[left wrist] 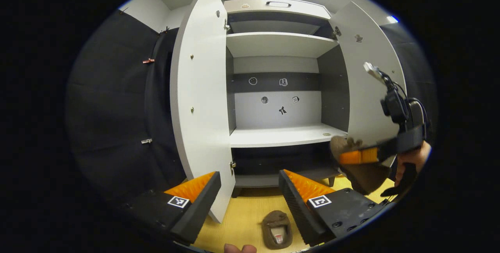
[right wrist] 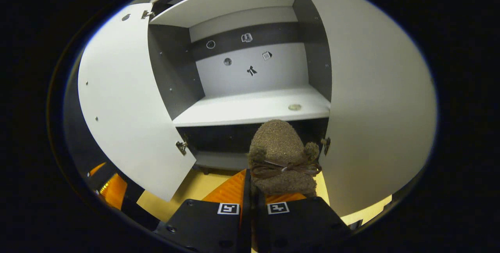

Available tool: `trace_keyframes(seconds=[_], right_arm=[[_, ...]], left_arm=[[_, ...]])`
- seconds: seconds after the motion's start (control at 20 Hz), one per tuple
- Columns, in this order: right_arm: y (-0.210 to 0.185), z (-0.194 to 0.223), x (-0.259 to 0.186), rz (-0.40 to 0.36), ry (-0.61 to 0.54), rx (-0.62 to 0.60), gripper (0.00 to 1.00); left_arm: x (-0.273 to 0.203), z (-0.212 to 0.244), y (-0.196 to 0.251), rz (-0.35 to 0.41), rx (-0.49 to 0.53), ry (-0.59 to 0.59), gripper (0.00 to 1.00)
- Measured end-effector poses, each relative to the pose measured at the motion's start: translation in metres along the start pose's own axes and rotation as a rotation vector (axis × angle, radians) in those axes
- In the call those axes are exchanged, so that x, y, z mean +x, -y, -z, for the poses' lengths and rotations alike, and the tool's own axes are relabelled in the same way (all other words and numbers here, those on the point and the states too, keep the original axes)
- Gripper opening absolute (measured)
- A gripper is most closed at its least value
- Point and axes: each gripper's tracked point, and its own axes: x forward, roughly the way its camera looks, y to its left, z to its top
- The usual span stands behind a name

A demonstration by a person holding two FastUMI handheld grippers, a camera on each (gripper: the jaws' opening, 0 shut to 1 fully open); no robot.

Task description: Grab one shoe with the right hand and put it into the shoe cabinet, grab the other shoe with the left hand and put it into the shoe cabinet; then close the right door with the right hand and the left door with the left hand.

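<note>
shoe [right wrist: 282, 158] one is clamped in your right gripper [right wrist: 253, 202], just short of the cabinet [right wrist: 250, 108] shelf at 12 o'clock; carry it in and release. your left gripper [left wrist: 250, 190] hangs open; shoe two [left wrist: 276, 229] lies on the floor at 6.

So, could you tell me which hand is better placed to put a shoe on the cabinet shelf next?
Right. The right tool is shut on a brown shoe, held up before the open cabinet's white shelf. The left tool is open, and the other shoe lies on the floor.
</note>
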Motion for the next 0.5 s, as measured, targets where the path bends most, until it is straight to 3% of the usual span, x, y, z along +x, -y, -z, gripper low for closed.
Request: trace_keyframes(seconds=[0.25,0.5], right_arm=[[0.003,-0.082,0.044,0.020,0.066,-0.028,0.11],[0.015,-0.122,0.111,0.059,0.075,-0.044,0.11]], left_arm=[[0.000,-0.008,0.011,0.019,-0.002,0.013,0.95],[0.004,-0.007,0.017,0.026,-0.029,0.004,0.95]])
